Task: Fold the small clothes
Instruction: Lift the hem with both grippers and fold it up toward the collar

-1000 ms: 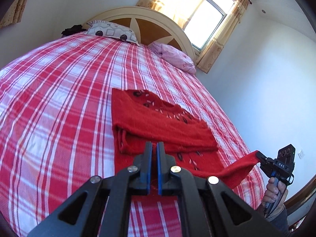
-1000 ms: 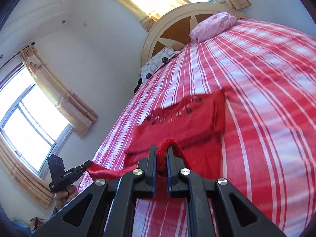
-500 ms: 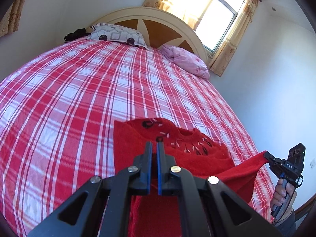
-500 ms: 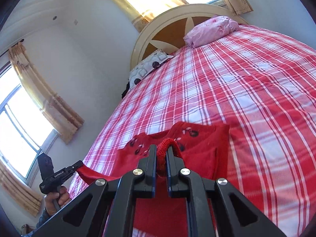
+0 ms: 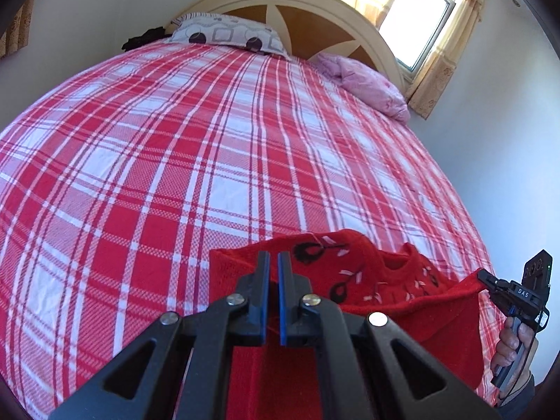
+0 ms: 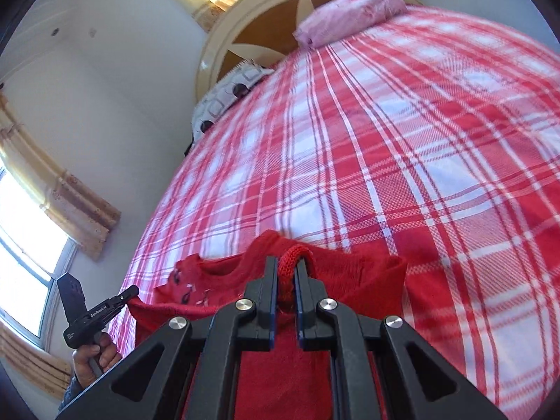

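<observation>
Left wrist view: looks forward along the left gripper (image 5: 273,262) from low over the foot of the bed (image 5: 196,161), close to the red sweater (image 5: 367,280), facing the headboard (image 5: 315,10). Right wrist view: same low, close stance along the right gripper (image 6: 286,269), tilted. Both share the sweater, bed, headboard and pillows; each sees the other gripper at its edge
</observation>
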Tool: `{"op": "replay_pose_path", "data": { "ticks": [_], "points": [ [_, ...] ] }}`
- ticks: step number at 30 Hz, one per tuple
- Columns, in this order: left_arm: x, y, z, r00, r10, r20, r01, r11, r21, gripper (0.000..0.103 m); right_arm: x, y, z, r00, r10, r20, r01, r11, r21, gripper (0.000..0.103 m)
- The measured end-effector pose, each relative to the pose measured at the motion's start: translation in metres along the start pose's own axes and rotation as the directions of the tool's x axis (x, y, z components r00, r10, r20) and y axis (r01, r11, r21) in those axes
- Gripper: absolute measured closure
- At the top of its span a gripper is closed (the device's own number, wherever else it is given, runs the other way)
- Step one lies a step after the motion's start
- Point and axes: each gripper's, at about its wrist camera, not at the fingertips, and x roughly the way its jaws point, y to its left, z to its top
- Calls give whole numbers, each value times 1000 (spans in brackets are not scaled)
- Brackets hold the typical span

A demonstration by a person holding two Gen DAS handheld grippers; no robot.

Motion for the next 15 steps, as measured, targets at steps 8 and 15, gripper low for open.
{"op": "replay_pose_path", "data": {
  "ticks": [8, 15],
  "points": [
    [31, -7, 8, 999, 38, -34, -37, 999, 22, 98, 29, -16, 14, 998, -54, -19, 54, 998, 18, 95],
    [19, -4, 14, 997, 72, -6, -72, 997, -4, 72, 19, -26, 8, 994, -108, -2, 108, 993, 57, 94]
  ]
}}
